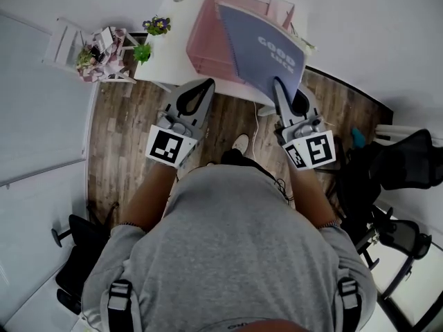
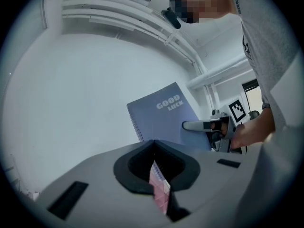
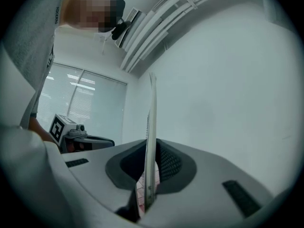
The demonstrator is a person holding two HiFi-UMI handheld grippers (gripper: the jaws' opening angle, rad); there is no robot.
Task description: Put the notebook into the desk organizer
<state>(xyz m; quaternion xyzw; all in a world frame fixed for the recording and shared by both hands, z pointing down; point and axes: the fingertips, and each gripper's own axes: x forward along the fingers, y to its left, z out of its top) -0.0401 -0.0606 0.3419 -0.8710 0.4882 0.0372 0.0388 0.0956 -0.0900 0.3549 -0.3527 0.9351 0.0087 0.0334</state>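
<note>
A blue-grey spiral notebook (image 1: 266, 50) printed "GOOD LUCK" stands tilted over the pink mesh desk organizer (image 1: 208, 40) on the white desk. My right gripper (image 1: 279, 85) is shut on the notebook's lower edge. In the right gripper view the notebook (image 3: 152, 122) runs edge-on up out of the gripper (image 3: 151, 144). My left gripper (image 1: 208, 83) hangs left of the notebook, by the organizer's front corner, tips together and holding nothing. The left gripper view shows its own shut gripper (image 2: 152, 141), the notebook (image 2: 164, 115) and the right gripper (image 2: 190, 125) clamped on it. Pink mesh shows low in both gaps.
The white desk (image 1: 166, 57) carries two small potted plants (image 1: 158, 25) at its left end. A white rack (image 1: 97, 47) stands further left. A black office chair (image 1: 408, 158) is at the right, another chair base (image 1: 76, 241) lower left. Below is wood floor (image 1: 124, 158).
</note>
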